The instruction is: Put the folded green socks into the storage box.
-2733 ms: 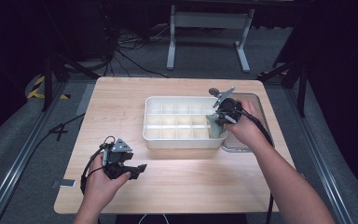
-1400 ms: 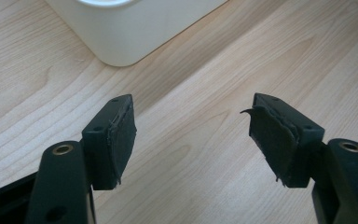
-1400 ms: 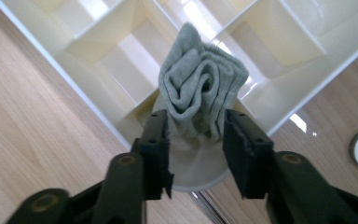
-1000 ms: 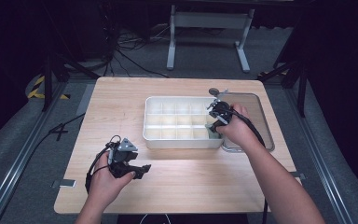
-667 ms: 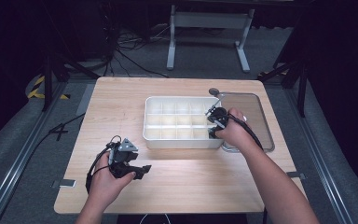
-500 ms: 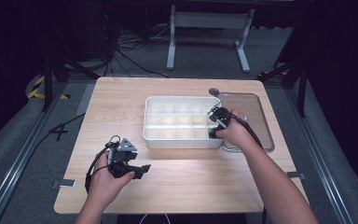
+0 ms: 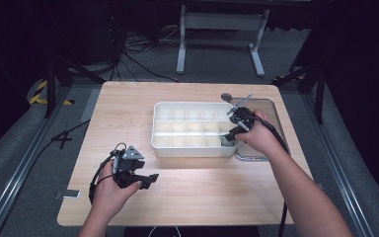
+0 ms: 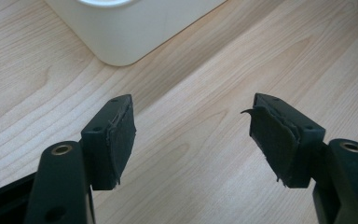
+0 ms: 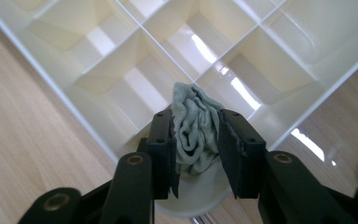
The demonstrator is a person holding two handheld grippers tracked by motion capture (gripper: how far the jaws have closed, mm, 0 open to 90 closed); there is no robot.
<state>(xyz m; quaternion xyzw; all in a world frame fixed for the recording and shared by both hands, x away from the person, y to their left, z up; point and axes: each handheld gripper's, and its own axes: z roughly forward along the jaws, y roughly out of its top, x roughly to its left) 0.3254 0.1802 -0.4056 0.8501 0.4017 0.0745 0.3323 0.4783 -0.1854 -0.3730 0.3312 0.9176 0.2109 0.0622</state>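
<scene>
A white tray [image 7: 192,144] split into several compartments stands mid-table. My right gripper [image 7: 228,137] hovers over its near right corner, shut on a crumpled pale grey-green cloth [image 7: 225,140]. From the right gripper view the cloth [image 9: 195,105] bunches between the two black jaws of the right gripper [image 9: 196,119], above the tray's dividers [image 9: 142,30]. My left gripper [image 7: 147,180] rests low over the wooden table [image 7: 128,108] near the front left. Its jaws stand wide apart in the left gripper view, the left gripper [image 8: 193,107] is open with nothing in it, and the tray's rounded corner [image 8: 121,32] lies just beyond.
A clear lid with a grey rim [image 7: 269,113] lies flat against the tray's right side. A small round grey object [image 7: 225,97] sits by the tray's far right corner. Bare wood stretches along the table's left and front [image 7: 217,197].
My right gripper has shifted a little left and toward the near edge with the cloth, from over the lid's edge to the tray's near right corner. The left hand has barely moved.
</scene>
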